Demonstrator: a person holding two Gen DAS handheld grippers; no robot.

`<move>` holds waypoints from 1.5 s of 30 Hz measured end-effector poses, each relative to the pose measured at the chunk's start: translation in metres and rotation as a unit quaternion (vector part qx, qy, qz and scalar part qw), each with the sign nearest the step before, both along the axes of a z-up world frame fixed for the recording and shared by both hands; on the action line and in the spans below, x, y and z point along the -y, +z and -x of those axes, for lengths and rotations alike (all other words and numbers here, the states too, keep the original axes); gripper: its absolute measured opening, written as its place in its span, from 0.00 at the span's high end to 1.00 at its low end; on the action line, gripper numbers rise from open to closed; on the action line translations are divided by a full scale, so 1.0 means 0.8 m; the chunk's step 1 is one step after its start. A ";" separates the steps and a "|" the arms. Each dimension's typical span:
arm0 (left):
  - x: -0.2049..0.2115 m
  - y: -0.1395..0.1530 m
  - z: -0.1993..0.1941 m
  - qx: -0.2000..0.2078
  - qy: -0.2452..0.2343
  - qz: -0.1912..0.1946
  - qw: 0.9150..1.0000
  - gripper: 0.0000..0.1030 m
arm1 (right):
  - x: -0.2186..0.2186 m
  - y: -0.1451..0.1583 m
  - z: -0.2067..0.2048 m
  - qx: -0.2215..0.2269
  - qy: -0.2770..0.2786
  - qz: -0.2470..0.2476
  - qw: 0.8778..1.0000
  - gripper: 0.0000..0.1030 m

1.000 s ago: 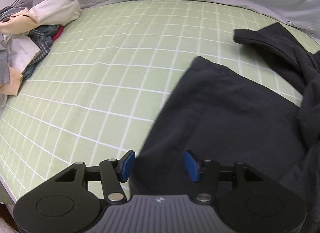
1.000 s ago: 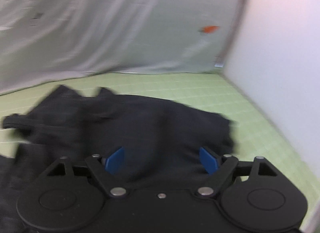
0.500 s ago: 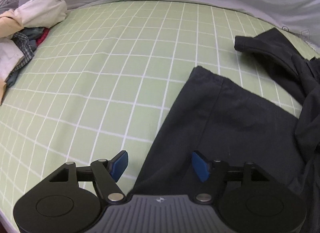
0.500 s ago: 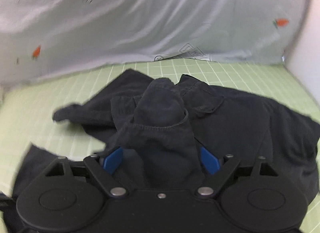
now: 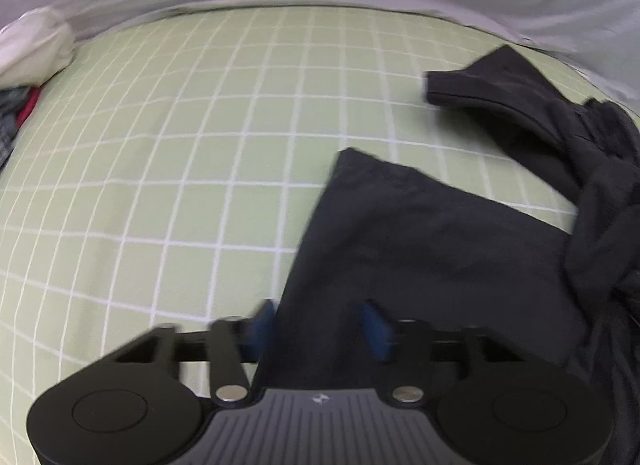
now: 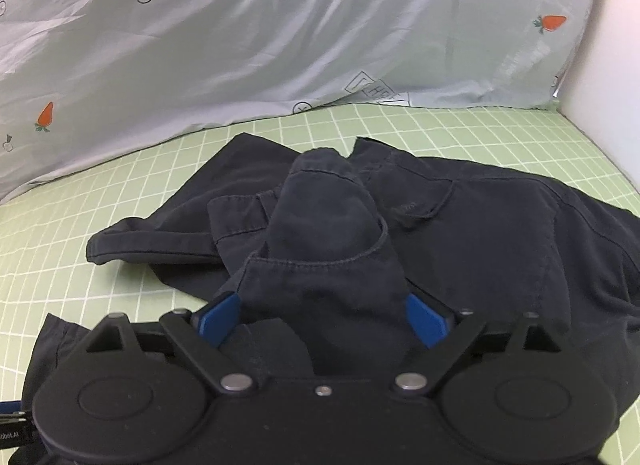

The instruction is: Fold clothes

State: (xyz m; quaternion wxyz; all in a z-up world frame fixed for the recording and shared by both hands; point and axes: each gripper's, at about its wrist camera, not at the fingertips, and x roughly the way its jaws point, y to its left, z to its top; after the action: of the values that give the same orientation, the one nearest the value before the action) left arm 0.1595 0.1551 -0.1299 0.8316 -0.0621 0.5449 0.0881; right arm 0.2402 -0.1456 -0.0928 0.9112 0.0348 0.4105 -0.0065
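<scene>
Item 1: dark navy trousers (image 6: 472, 233), woven cotton-like cloth with stitched seams, a flapped pocket and a belt loop visible. They lie crumpled on the bed, unfolded; one leg (image 5: 420, 233) stretches flat toward 11 o'clock in the left wrist view, the other leg (image 5: 492, 93) trails off at 2 o'clock. In the right wrist view a stiff bunched hump of waistband cloth stands up at centre, running toward 12 o'clock.

Item 2: left gripper (image 5: 318, 329), black body, blue pads. Jaws spread wide, straddling the near edge of the flat leg; cloth lies between the pads, but no pinch is evident. View blurred. Placement suggests it is set to take the leg's edge.

Item 3: right gripper (image 6: 322, 315), same build. Jaws wide apart, the raised hump sitting between the blue pads; whether the pads touch the cloth cannot be told. Likely positioned to seize the bunch so that the garment can be pulled straight.

Item 4: bedsheet (image 5: 200, 169), light green with a white grid, smooth, flat.

Item 5: grey printed fabric (image 6: 280, 33) with carrot motifs, draped at 12 o'clock behind the bed.

Item 6: pile of other clothes (image 5: 24, 77), pale and plaid, at 10 o'clock, well apart from the trousers.
</scene>
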 end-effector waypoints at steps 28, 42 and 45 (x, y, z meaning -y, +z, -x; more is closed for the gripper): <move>-0.202 0.009 0.067 -0.037 0.273 -0.162 0.947 0.94 | 0.033 0.004 0.044 -0.001 -0.045 0.083 0.996 0.11; -0.189 0.050 0.118 0.026 0.298 -0.051 0.953 0.55 | 0.098 0.007 0.101 -0.019 -0.141 0.042 0.989 0.07; -0.168 0.051 0.131 0.038 0.305 -0.015 0.952 0.52 | 0.104 -0.001 0.117 -0.035 -0.157 0.012 0.987 0.07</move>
State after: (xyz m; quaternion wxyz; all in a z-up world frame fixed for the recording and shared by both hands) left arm 0.0545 0.2892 -0.0890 0.7862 -0.2158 0.4665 0.3430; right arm 0.1463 -0.2286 -0.0936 0.8841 0.0878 0.4318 -0.1553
